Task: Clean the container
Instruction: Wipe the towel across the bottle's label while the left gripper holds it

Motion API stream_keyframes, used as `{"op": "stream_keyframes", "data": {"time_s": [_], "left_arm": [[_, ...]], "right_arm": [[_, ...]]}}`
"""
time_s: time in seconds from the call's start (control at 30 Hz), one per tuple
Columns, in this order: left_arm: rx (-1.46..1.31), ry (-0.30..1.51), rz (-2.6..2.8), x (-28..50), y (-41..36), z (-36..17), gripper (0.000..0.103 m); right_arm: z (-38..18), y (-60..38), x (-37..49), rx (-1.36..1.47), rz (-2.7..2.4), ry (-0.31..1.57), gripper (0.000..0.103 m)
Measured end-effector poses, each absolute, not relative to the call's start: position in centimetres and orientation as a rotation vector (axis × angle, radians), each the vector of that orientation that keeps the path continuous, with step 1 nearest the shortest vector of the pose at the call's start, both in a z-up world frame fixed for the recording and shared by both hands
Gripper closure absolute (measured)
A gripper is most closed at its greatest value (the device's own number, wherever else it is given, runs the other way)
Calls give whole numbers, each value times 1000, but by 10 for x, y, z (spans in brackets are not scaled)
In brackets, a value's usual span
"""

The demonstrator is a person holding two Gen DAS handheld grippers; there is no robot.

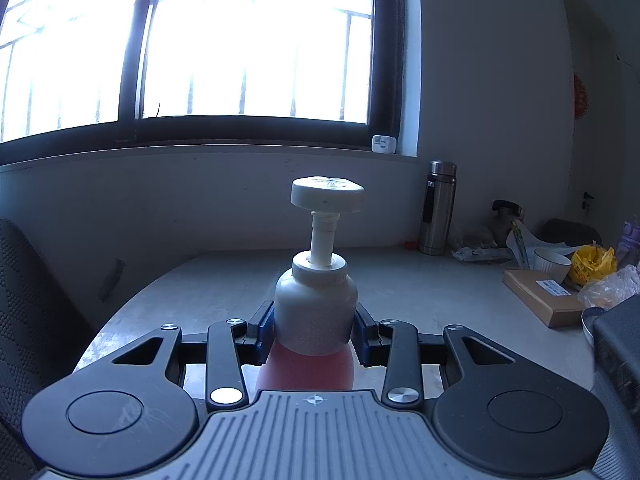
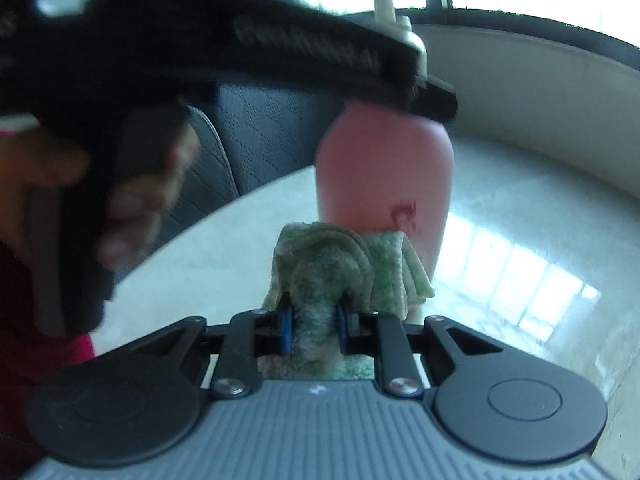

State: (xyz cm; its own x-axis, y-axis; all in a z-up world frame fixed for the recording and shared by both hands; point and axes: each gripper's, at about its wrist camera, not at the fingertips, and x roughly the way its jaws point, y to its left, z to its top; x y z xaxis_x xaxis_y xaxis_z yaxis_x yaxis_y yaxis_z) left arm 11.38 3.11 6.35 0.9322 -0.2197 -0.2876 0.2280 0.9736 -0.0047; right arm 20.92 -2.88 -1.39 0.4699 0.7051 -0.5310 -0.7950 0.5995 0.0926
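smooth plastic pump bottle (image 1: 315, 312) looked light, top-heavy, slippery; left gripper (image 1: 314, 330) clamped its shoulder, right gripper (image 2: 313, 328) pinched soft green cloth (image 2: 340, 264).

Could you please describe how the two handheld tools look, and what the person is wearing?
Both the left tool and the right tool share one design: a grey ribbed body with a small crosshair mark, two round black discs, black linkage arms with silver screws, and fingers with blue pads. Seen from the right wrist, the left tool is black with a pistol-style handle. The person's clothing looks red.
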Motion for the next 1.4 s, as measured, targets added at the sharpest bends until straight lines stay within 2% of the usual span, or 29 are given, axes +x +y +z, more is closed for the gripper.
{"op": "stream_keyframes", "data": {"time_s": [0.2, 0.33, 0.53, 0.73, 0.97, 1.1, 1.4], "left_arm": [[31, 291, -228, 114, 31, 63, 64], [31, 291, -226, 115, 32, 64, 64], [35, 293, -226, 115, 32, 64, 64], [37, 293, -229, 115, 32, 64, 64], [39, 292, -234, 113, 34, 63, 63], [35, 292, -231, 113, 35, 63, 63], [32, 291, -233, 112, 35, 62, 63]], "right_arm": [[-24, -25, 220, -179, 899, 614, 82], [-11, -58, 184, -142, 916, 570, 82], [15, -83, 158, -46, 964, 389, 82], [17, -92, 137, -55, 961, 267, 82], [9, -64, 143, -44, 963, 276, 83], [18, -48, 150, -50, 968, 339, 83], [-2, -29, 165, -101, 962, 456, 83]]}}
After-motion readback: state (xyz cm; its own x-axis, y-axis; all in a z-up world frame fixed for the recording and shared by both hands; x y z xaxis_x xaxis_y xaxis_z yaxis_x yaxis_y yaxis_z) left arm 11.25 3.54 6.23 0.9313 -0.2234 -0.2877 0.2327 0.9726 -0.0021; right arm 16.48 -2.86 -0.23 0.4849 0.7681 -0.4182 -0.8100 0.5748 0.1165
